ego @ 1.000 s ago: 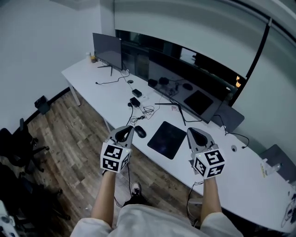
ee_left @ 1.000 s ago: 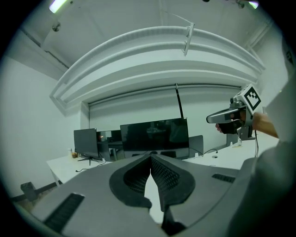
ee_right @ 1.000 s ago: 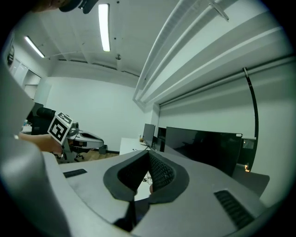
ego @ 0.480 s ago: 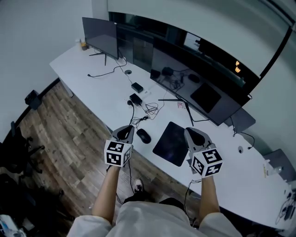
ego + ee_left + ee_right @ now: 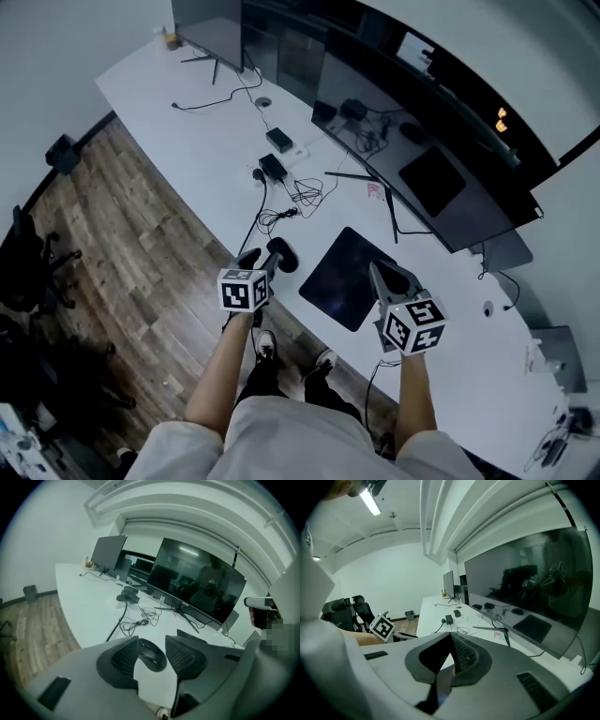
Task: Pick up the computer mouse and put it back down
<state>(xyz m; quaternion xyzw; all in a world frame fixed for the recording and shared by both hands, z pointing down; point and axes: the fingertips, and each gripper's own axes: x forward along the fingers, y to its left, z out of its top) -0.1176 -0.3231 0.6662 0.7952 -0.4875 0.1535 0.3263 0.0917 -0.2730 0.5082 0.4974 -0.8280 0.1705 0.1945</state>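
White desk (image 5: 206, 159): mouse (image 5: 153, 657) lying between opening jaws of left gripper (image 5: 151, 644), ungripped; right gripper (image 5: 451, 637) clenched, empty. Ceiling lamp (image 5: 371, 502) in right gripper view only.

Two grippers are in view, the left gripper (image 5: 263, 253) with its jaws opening and the right gripper (image 5: 380, 274), and one computer mouse (image 5: 285, 256) lies between the left one's jaws, untouched by the pads. One dark mouse pad (image 5: 345, 279) lies just ahead of the right gripper. On the one white desk (image 5: 187, 122), ahead of the left gripper, lie two boxes, a nearer black box (image 5: 273, 168) and a farther black box (image 5: 278, 140), and well beyond stand two screens, a large curved monitor (image 5: 412, 141) and a small monitor (image 5: 206, 23).
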